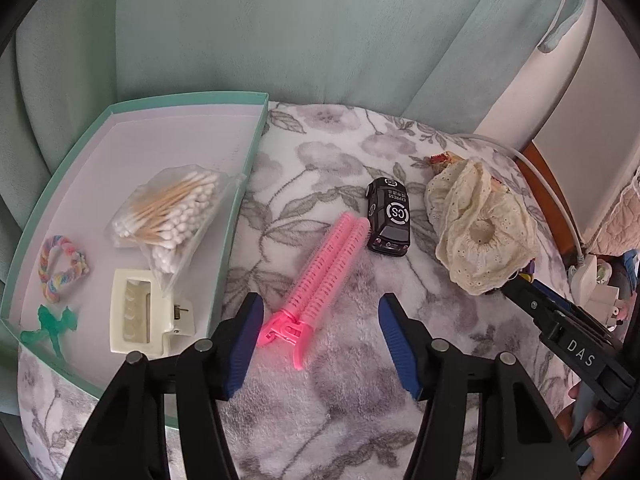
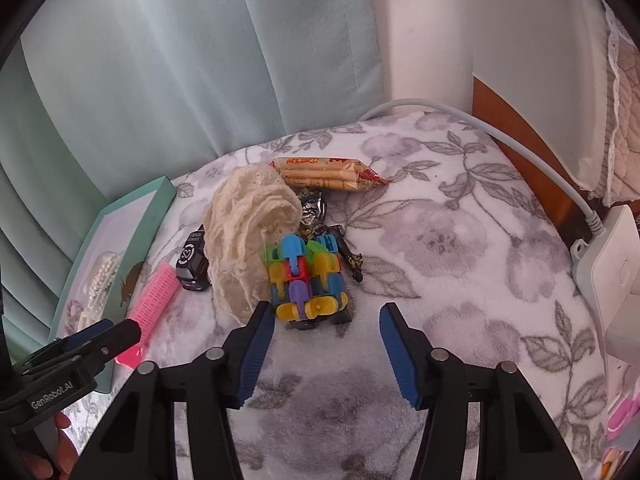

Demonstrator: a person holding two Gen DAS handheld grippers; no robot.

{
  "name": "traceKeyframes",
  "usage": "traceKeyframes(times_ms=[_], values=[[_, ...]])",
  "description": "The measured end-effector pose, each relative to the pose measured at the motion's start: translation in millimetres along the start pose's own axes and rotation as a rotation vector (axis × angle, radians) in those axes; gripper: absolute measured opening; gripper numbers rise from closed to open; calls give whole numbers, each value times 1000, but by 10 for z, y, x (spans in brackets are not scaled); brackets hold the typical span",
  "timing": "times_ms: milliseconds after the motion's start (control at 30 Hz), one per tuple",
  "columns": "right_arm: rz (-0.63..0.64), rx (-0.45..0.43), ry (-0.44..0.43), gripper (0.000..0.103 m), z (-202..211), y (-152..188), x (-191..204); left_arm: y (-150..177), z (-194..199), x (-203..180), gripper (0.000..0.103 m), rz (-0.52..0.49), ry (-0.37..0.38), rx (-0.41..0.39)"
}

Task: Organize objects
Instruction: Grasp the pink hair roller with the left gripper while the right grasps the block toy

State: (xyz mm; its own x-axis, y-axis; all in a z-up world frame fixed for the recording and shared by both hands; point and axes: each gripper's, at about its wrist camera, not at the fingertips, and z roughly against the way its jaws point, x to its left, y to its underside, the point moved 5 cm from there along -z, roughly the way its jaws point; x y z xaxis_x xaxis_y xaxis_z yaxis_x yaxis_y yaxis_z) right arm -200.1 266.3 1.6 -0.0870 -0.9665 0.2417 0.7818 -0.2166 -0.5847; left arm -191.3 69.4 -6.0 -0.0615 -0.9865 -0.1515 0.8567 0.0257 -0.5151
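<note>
A pink hair roller clip [image 1: 320,276] lies on the floral blanket, its hinge end between the blue pads of my open left gripper [image 1: 322,346]. Beyond it rest a black toy car [image 1: 390,216] and a cream lace scrunchie [image 1: 480,224]. The mint-edged box [image 1: 240,184] at left holds cotton swabs [image 1: 172,212], a cream claw clip [image 1: 140,316], a pastel hair tie [image 1: 60,268] and a green bow [image 1: 52,324]. My right gripper [image 2: 326,354] is open and empty, just short of a multicoloured block toy [image 2: 308,280]. Behind it lie the scrunchie [image 2: 248,232], a snack bar [image 2: 328,174] and a dark figure [image 2: 344,248].
A teal curtain [image 1: 280,32] hangs behind the blanket. A white cable [image 2: 500,124] runs to a white power strip [image 2: 612,276] at the right edge. The box [image 2: 132,224] stands at the left. Open blanket [image 2: 460,240] lies right of the toys.
</note>
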Motion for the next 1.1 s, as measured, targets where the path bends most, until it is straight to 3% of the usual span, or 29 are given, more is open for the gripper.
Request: traceKeyframes(times_ms=[267,700,800,1100], values=[[12,3,-10,47,-99,-34,37,-24,-129,7,51,-5,-4,15],[5,3,-5,46,-165,-40,49,-29,-219,11,48,-3,-3,30],[3,-1,-3,46,-149,-51,46,-36,-207,9,42,-5,-4,30],[5,-21,-5,46,-64,-85,42,-37,-167,-36,35,-17,-2,29]])
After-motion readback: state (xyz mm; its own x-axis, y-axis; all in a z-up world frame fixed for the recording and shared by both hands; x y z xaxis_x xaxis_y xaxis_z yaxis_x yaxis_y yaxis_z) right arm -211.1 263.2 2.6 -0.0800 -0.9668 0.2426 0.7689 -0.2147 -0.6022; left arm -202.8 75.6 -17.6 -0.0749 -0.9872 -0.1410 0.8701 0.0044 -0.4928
